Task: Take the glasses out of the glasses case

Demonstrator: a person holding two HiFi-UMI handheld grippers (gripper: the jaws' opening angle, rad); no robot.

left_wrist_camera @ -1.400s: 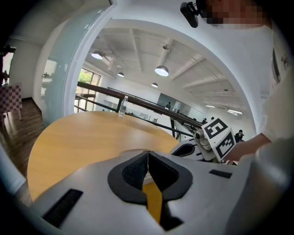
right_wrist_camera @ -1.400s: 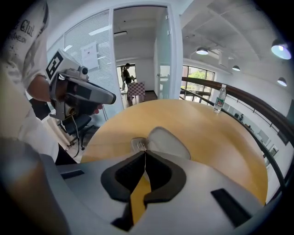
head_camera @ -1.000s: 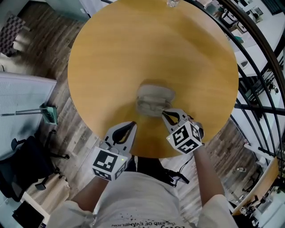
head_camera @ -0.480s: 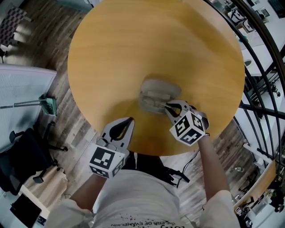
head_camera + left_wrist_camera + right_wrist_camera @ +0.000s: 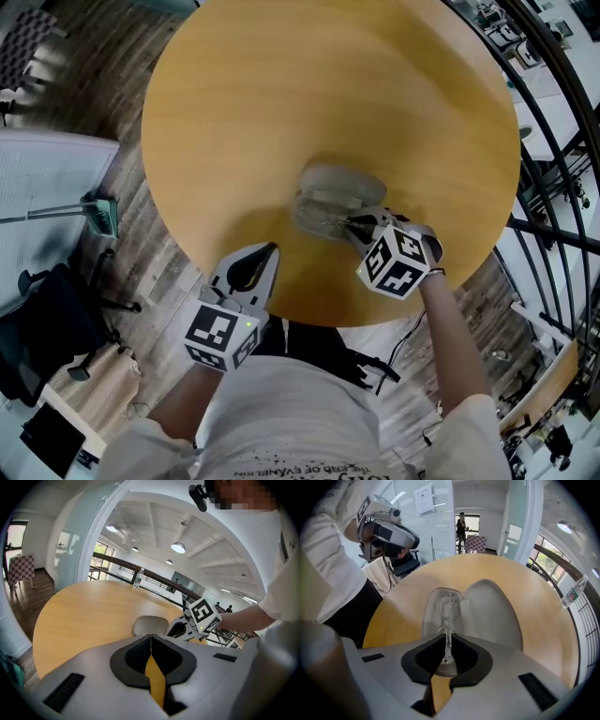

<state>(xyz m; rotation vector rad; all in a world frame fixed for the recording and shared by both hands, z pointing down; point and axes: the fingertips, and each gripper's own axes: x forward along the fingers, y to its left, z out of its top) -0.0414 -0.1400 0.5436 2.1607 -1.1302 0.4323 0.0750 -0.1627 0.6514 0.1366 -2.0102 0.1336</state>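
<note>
Our right claw pinches the thin wire glasses, lying just ahead of it in the open glasses case. They look light and easily bent, so the frame end suits best. Our left claw is closed, empty.

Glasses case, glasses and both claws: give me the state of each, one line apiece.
Glasses case: open, lid folded back, lying on the table.
Glasses: inside the case's base, not yet taken out.
Right claw: shut on the glasses' thin frame.
Left claw: shut, empty, over the table's near edge.
</note>
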